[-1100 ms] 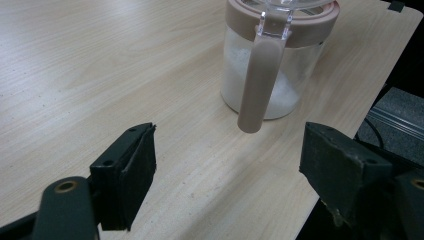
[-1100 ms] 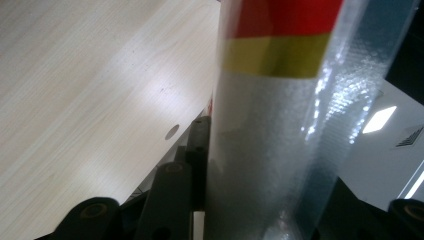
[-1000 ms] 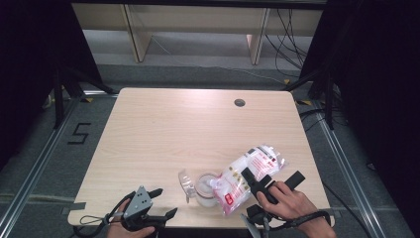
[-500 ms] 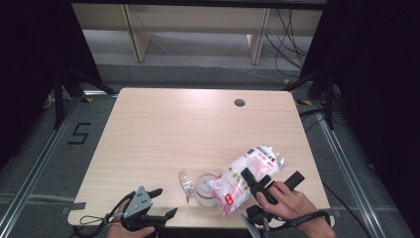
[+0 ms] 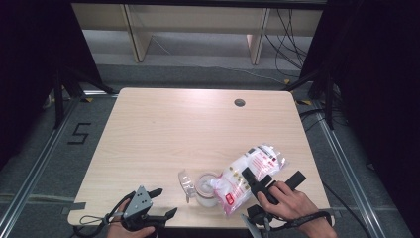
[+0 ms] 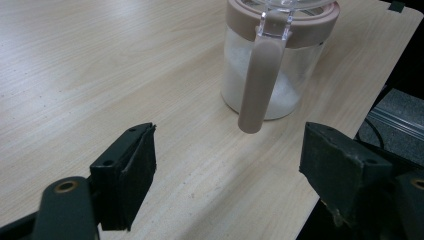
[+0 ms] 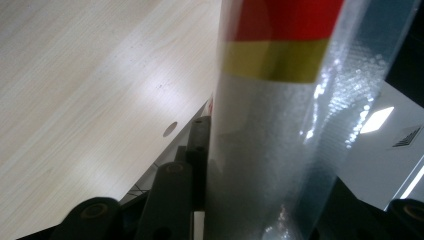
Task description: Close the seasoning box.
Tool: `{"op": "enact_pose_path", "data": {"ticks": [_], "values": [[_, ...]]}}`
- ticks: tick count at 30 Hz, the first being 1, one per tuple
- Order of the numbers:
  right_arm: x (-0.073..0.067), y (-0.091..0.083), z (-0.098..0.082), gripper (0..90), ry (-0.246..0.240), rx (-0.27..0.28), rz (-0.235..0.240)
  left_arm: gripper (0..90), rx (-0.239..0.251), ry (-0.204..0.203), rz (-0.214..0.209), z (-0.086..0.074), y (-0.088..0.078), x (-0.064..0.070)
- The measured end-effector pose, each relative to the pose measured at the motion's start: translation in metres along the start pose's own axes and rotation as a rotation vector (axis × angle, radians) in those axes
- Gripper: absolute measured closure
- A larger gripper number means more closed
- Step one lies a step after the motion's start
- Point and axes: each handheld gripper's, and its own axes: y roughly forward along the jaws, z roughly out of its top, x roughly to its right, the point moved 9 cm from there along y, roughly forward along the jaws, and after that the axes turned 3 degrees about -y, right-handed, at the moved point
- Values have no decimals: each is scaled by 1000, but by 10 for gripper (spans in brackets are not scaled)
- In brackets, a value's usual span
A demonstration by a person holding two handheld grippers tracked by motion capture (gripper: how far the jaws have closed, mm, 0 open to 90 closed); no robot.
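Note:
A clear jar point(image 5: 204, 190) with a pinkish-brown lid stands near the table's front edge, its clear flap point(image 5: 185, 181) swung open to the left. White grains lie in the jar point(image 6: 274, 75), and a brown handle strip point(image 6: 256, 85) hangs down its side. My right gripper point(image 5: 273, 179) is shut on a plastic bag point(image 5: 246, 171) of white grains with red print, which lies tilted with its lower end over the jar. The bag point(image 7: 280, 125) sits between the right gripper's point(image 7: 272, 200) jaws. My left gripper point(image 5: 164, 202) stands open left of the jar, nothing between the left gripper's point(image 6: 232, 165) jaws.
The light wooden table point(image 5: 173, 134) has a round cable hole point(image 5: 239, 102) at the back right. Dark floor with rails surrounds it, a "5" mark point(image 5: 79, 134) at the left. Both hands rest at the front edge.

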Motion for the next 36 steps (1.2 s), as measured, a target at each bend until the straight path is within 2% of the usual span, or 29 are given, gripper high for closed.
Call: {"op": "enact_pose_path", "data": {"ticks": [13,36], "values": [[-2,1,-2,716,6,2,14,220,-2,7,0,0,0,-1],[-1,-1,-4,726,3,-6,5,220,-3,5,1,0,0,-1]]}}
